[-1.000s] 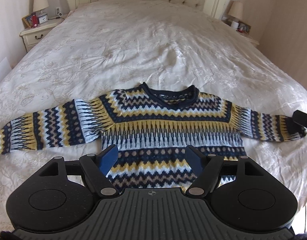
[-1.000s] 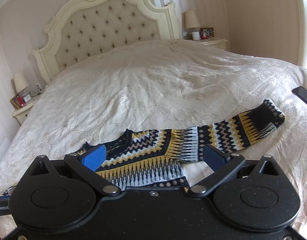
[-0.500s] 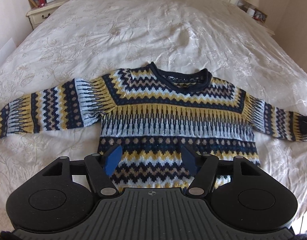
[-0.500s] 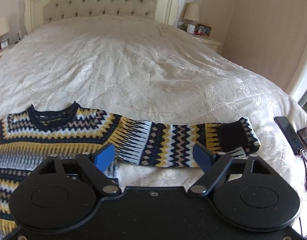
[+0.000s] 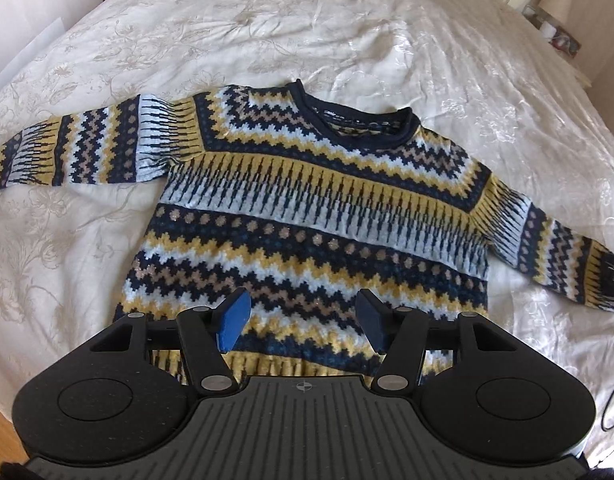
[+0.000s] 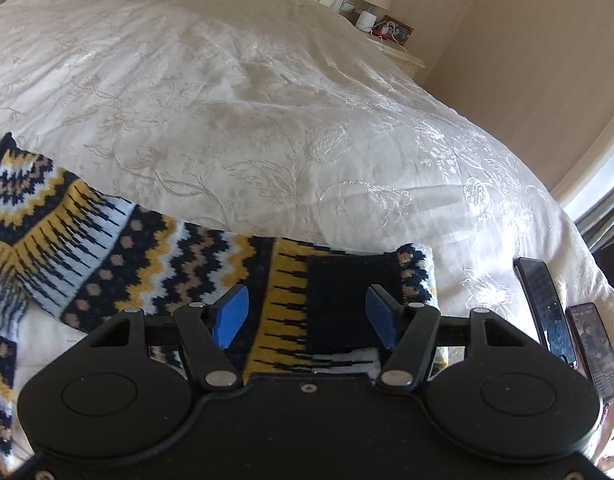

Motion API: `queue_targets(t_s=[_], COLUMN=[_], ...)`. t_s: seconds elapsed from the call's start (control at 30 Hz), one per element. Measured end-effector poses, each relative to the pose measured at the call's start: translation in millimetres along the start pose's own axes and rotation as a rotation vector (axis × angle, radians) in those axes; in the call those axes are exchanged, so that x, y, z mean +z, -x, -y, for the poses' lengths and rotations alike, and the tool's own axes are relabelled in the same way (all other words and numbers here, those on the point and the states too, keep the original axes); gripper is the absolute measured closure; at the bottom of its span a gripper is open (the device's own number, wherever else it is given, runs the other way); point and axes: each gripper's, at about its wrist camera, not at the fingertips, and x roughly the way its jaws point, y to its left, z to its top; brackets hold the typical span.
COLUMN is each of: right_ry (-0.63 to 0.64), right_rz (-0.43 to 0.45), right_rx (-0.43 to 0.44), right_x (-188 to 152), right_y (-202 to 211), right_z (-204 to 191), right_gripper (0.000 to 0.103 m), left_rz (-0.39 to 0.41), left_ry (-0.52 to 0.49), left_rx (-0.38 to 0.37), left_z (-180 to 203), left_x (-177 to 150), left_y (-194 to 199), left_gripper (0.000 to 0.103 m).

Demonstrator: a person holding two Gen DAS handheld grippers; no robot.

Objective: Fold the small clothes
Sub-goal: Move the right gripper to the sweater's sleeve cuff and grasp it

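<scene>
On the cream bedspread we found the patterned sweater spread flat, face up, both sleeves outstretched, with two phones lying just beside the right cuff. Our left gripper hung over the hem and our right gripper over that cuff; both had just been closing, yet their jaws stood apart, pressing nothing. We judged this the approach to the first fold: the next move called for pinching cloth.
</scene>
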Motion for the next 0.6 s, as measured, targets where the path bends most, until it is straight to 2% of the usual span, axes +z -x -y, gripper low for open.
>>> queue_targets(t_s=[0.27,0.37,0.47,0.5,0.57,0.6], right_ry=[0.18,0.245,0.238,0.212,0.106,0.055], right_rz=[-0.065,-0.052,-0.045,-0.047,-0.053,-0.056], right_rx=[-0.087,-0.107,-0.105,-0.091,-0.008,0.006], right_x=[-20,-27,-23,-20,-16,-13], right_y=[-43,-46,-42,-41,-36,-33], right_z=[-12,-15,-10,-5,12,19], right_gripper=[0.037,0.038,0.05,0.057,0.072,0.082], left_rz=[-0.007,-0.011,-0.015,-0.018,-0.022,-0.023], left_ry=[-0.005,0.006,0.017,0.021,0.027,0.028], left_rx=[0.015,0.017,0.017,0.016,0.011,0.008], left_z=[20,17,12,9,4,1], left_x=[-2,-1,-1,-1,-2,-2], left_y=[-3,-3,-4,-4,-5,-5], left_gripper=[0.046,0.046,0.046,0.046,0.046,0.046])
